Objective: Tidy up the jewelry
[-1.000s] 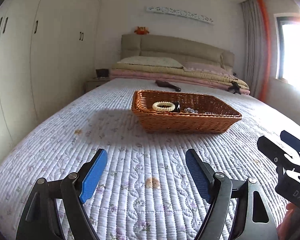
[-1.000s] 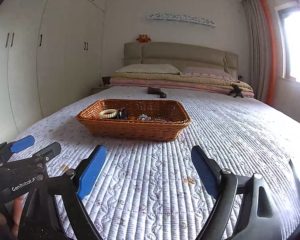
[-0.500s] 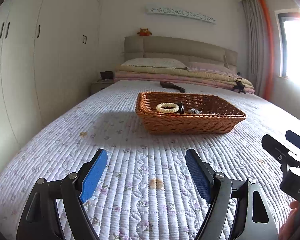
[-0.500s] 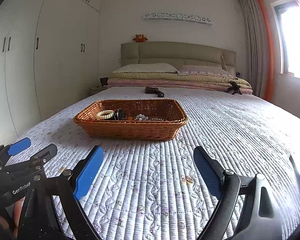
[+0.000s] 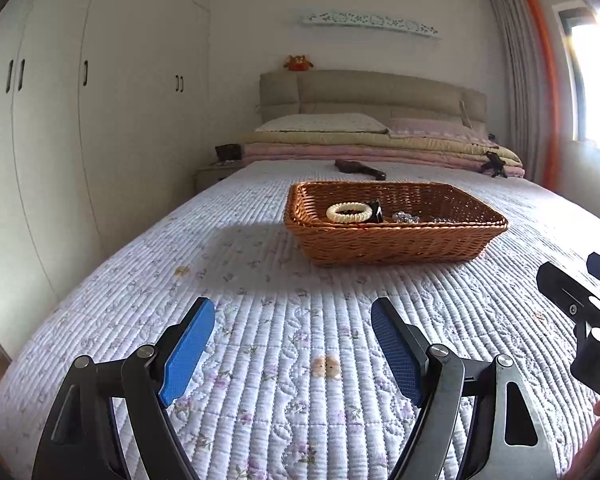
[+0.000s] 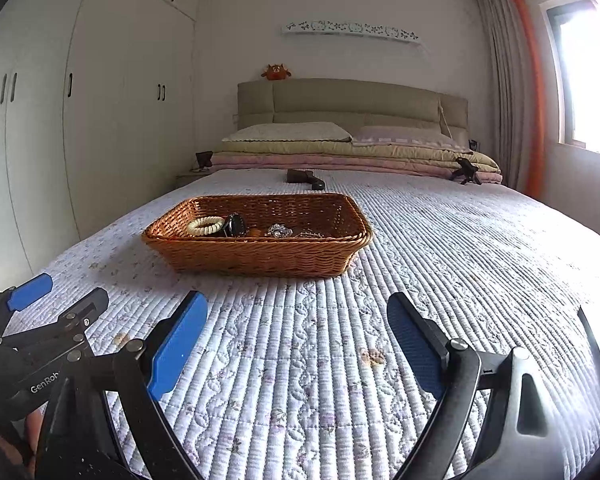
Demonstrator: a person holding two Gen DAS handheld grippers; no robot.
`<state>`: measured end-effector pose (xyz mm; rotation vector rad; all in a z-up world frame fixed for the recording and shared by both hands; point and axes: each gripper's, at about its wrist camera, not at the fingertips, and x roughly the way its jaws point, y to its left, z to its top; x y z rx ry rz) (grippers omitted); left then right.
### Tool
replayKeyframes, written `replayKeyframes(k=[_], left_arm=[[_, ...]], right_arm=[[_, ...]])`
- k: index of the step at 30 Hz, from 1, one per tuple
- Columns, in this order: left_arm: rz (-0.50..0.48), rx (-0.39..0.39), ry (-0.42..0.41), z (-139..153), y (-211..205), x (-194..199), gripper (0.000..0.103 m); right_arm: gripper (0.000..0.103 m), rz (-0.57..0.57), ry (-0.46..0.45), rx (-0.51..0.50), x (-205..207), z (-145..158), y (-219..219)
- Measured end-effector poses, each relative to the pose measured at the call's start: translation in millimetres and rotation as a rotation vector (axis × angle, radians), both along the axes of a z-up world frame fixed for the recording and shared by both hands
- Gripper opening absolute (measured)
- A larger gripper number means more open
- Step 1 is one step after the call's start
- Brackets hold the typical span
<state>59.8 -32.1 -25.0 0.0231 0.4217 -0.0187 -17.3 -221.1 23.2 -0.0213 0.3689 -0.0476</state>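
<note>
Left tool [image 5: 292,318]: hovering low over the bed [image 5: 260,360], spread wide, gripping nothing.
Right tool [image 6: 296,314]: hanging alongside, equally wide, gripping nothing.
Jewelry: cream bead bracelet [image 6: 206,225], dark piece [image 6: 234,225], sparkly pieces [image 6: 279,231] all lying together in the wicker basket [image 6: 260,258].
Why: probably gathered for sorting, or already collected; both are fitting.

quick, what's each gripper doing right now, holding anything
Left gripper: jaws open, holding nothing, above the quilt.
Right gripper: jaws open, holding nothing, short of the wicker basket.
</note>
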Motion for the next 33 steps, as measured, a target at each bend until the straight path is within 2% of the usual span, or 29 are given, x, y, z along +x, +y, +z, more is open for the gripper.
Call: replayKeyframes(k=[16, 24, 33], left_arm=[[-0.003, 0.016, -0.004, 0.6, -3.9, -2.2, 0.081], [-0.005, 0.05, 0.0, 0.4, -11.1, -1.3, 0.081], [-0.005, 0.048, 0.012, -0.3, -11.7, 1.1, 0.081]], right_arm=[[0.092, 0.003, 0.013, 0.015, 3.7, -1.6, -0.8], [0.092, 0.0, 0.026, 0.038, 5.2, -3.4, -3.4], [0.095, -0.006, 0.021, 0.014, 4.3, -3.2, -0.8]])
